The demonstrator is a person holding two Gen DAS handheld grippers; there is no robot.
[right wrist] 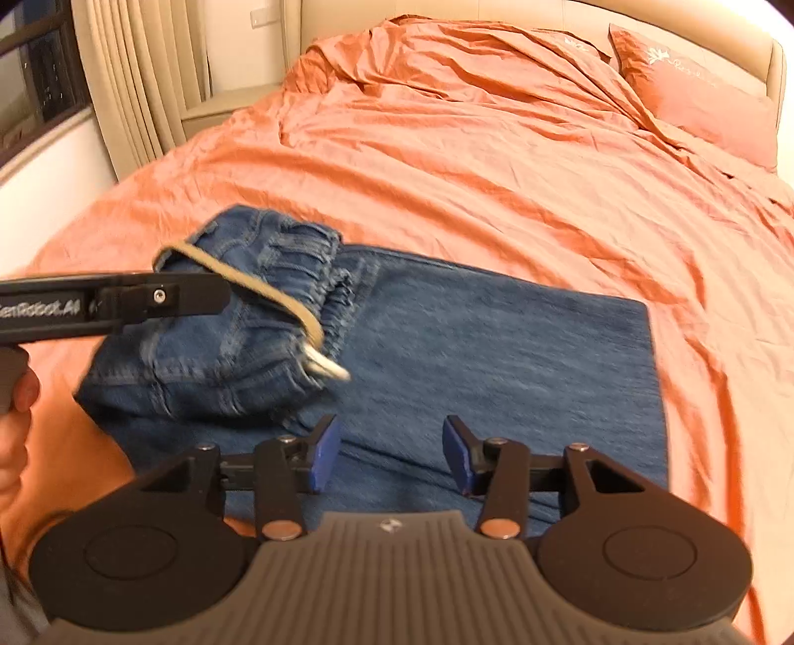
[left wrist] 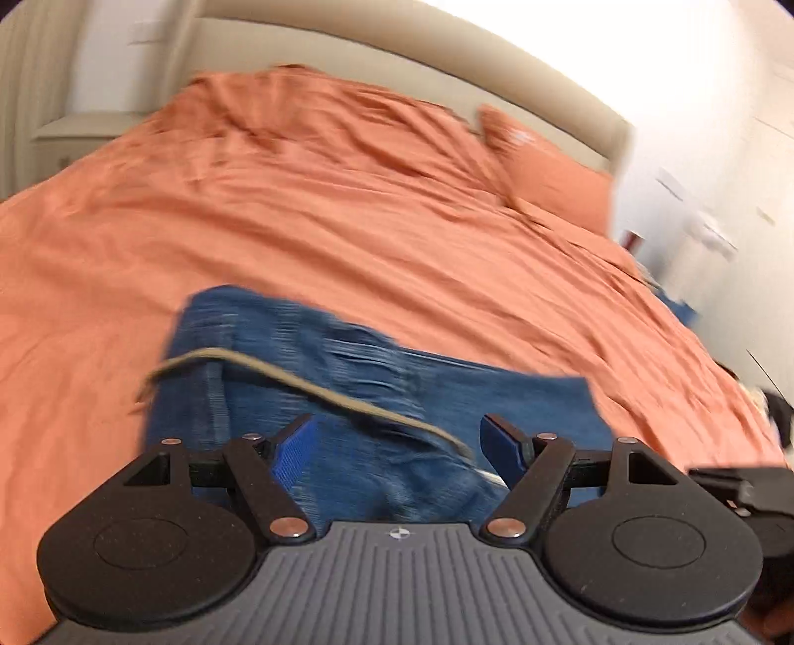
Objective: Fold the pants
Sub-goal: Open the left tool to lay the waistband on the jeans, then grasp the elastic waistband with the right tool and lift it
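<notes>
right gripper (right wrist: 392,454) at bottom centre of the right wrist view, blue pads spread apart, nothing between them, poised over the near edge of the jeans (right wrist: 496,357). left gripper (left wrist: 397,446) likewise released, jaws wide over bunched denim; in the right view it enters from the left edge.

jeans lie on the orange bedsheet (right wrist: 446,163), already doubled: flat panel running toward frame right, elastic waistband (right wrist: 302,258) heaped at frame left, tan drawstring (right wrist: 258,288) looped across it. long axis runs left to right across the frame.

judgement: left gripper is nearer the waistband heap, right nearer the flat end.

far: orange pillow (right wrist: 694,94), beige headboard (right wrist: 546,12), curtain (right wrist: 144,74) upper left.
</notes>
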